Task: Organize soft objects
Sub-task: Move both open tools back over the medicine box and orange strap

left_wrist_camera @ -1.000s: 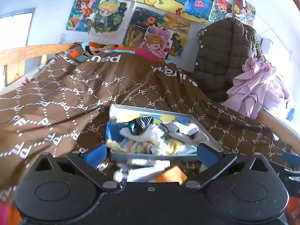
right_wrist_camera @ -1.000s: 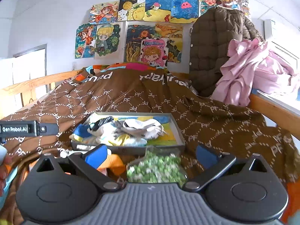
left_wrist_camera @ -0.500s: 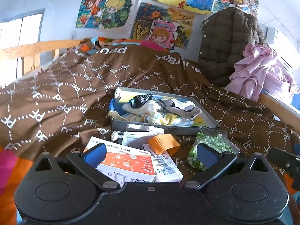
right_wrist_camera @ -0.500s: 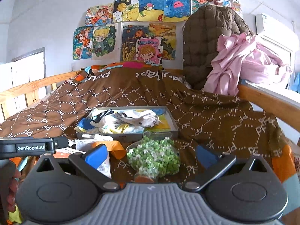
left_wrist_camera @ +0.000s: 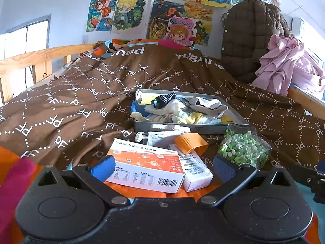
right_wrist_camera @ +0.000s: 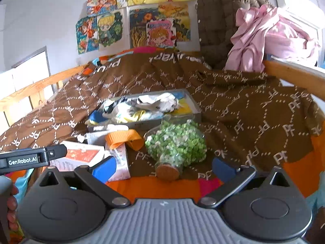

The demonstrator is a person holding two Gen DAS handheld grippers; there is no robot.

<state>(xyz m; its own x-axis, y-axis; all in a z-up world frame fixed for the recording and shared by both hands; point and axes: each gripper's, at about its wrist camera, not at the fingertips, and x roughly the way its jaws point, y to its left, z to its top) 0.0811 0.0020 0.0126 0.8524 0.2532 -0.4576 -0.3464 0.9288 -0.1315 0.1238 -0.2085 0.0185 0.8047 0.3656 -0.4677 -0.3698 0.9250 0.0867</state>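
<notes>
Socks and small garments [left_wrist_camera: 182, 109] sit piled in the grey tray [left_wrist_camera: 191, 127] on the bed's brown quilt [left_wrist_camera: 61, 105], straight ahead of both claws and past the clutter. My left claw [left_wrist_camera: 162, 165] is wide open, holding nothing, hovering over the orange-and-white medicine box [left_wrist_camera: 146, 166] with a smaller white box [left_wrist_camera: 193, 168] beside it. My right claw [right_wrist_camera: 163, 167] is also spread wide and empty, lined up on the cork-stoppered jar of green paper stars [right_wrist_camera: 175, 142], which lies on its side, cork end toward me.

Key relation: the orange strap [left_wrist_camera: 191, 142] lies between the boxes and the tray's near wall, long axis roughly left-right across my view. It's about centred ahead of the left claw, and up-left of the right claw. I judge it the only loose soft item outside the tray, so the left is the nearer pick; a short reach forward over the boxes, then on into the tray just behind.

Risk: snagging the box edges on the way in.
</notes>
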